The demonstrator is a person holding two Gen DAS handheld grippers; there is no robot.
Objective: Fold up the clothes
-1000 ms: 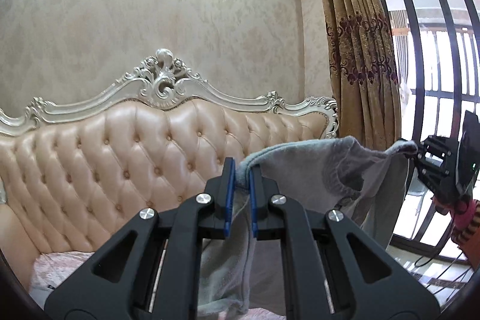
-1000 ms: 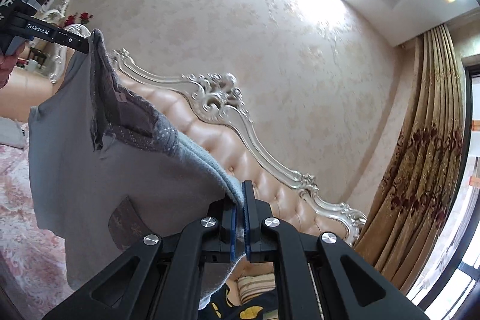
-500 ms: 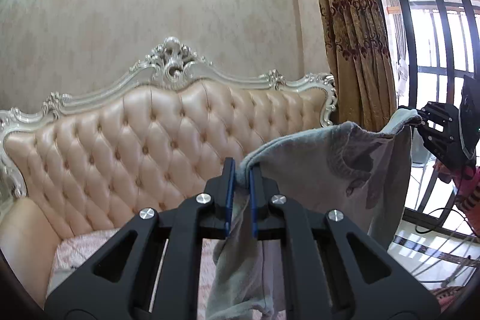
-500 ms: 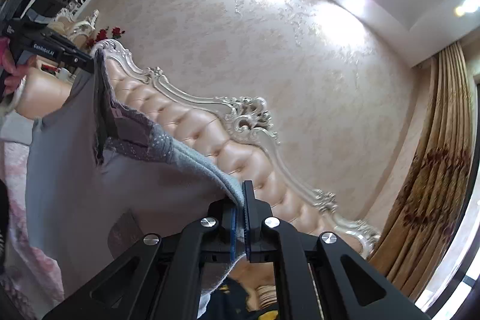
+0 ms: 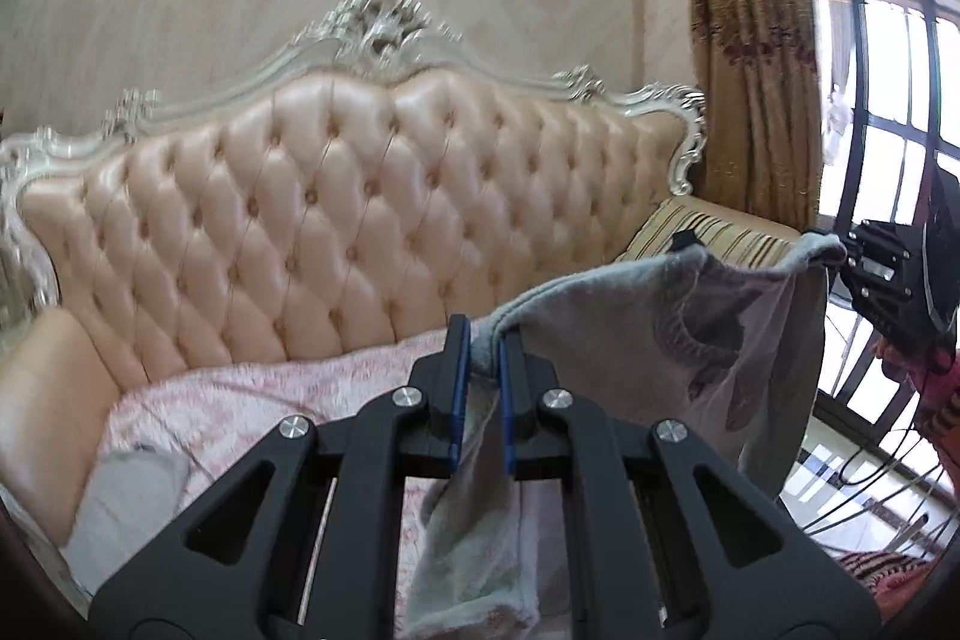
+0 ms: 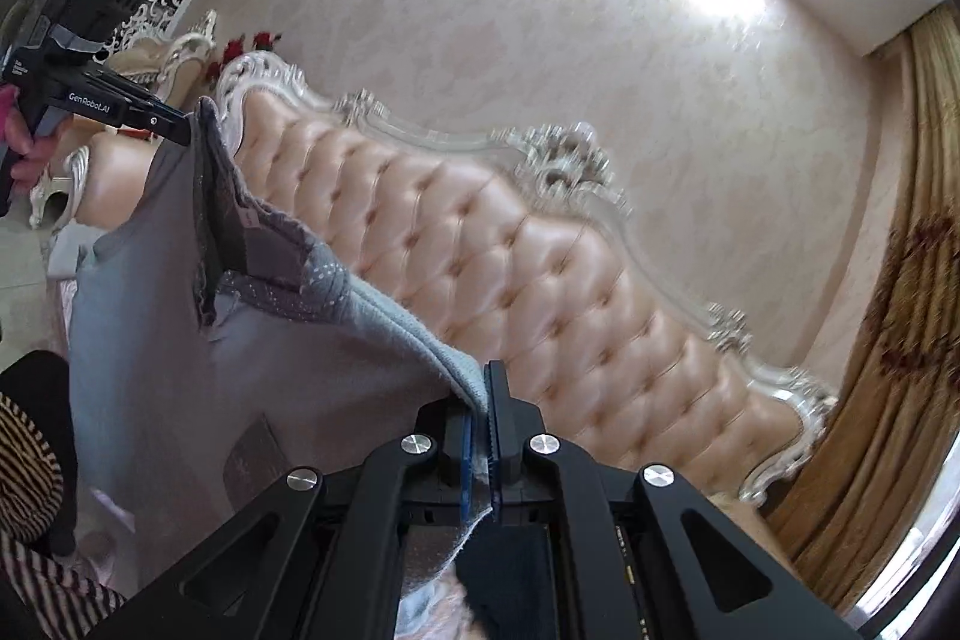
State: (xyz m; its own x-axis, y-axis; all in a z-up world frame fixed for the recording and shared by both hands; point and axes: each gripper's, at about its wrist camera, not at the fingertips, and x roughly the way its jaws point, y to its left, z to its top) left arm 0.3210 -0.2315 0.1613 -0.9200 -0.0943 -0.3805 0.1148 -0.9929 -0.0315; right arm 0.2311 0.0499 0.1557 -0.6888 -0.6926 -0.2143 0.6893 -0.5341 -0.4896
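Observation:
A grey knit sweater (image 5: 630, 340) hangs spread between my two grippers, in the air in front of a tufted sofa. My left gripper (image 5: 480, 346) is shut on one top corner of it, cloth bunched between the blue pads. The right gripper (image 5: 840, 256) shows at the right edge of that view, clamped on the other corner. In the right wrist view my right gripper (image 6: 480, 400) is shut on the sweater (image 6: 180, 370) edge, and the left gripper (image 6: 180, 127) pinches the far corner at upper left. The neck opening with its label faces the right camera.
A peach tufted sofa (image 5: 336, 220) with a silver carved frame fills the background, its seat under a pink blanket (image 5: 270, 400). A grey cloth (image 5: 126, 490) lies at the seat's left. A gold curtain (image 5: 750, 40) and barred window (image 5: 888, 70) stand right. A striped sleeve (image 6: 30, 490) shows low left.
Both grippers have come down with the sweater still stretched between them. The sofa back has risen in both views and the blanket-covered seat has come into sight.

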